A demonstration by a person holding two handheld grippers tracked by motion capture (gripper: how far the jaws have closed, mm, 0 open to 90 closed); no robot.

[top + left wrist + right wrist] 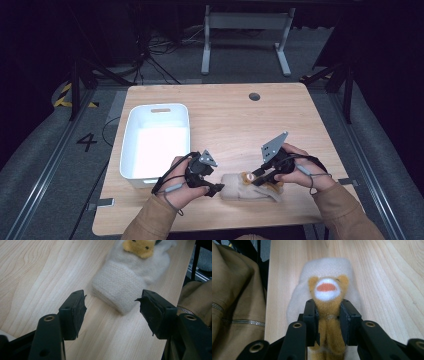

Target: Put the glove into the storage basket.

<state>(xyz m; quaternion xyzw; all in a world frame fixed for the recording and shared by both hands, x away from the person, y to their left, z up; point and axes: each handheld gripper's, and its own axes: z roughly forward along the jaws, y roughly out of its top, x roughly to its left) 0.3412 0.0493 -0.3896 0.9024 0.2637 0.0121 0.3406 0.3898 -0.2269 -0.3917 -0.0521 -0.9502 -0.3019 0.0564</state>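
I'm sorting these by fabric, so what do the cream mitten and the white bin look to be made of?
Mitten: seemingly fuzzy knitted wool or fleece, matte, with a ribbed cuff and an orange plush animal face.
Bin: probably moulded plastic, smooth with a slight sheen.

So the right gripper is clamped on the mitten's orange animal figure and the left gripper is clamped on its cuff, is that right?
Not quite. The right gripper is clamped on the orange animal figure of the mitten, but the left gripper is not clamped on the cuff: the left gripper view shows its jaws open, short of it on either side.
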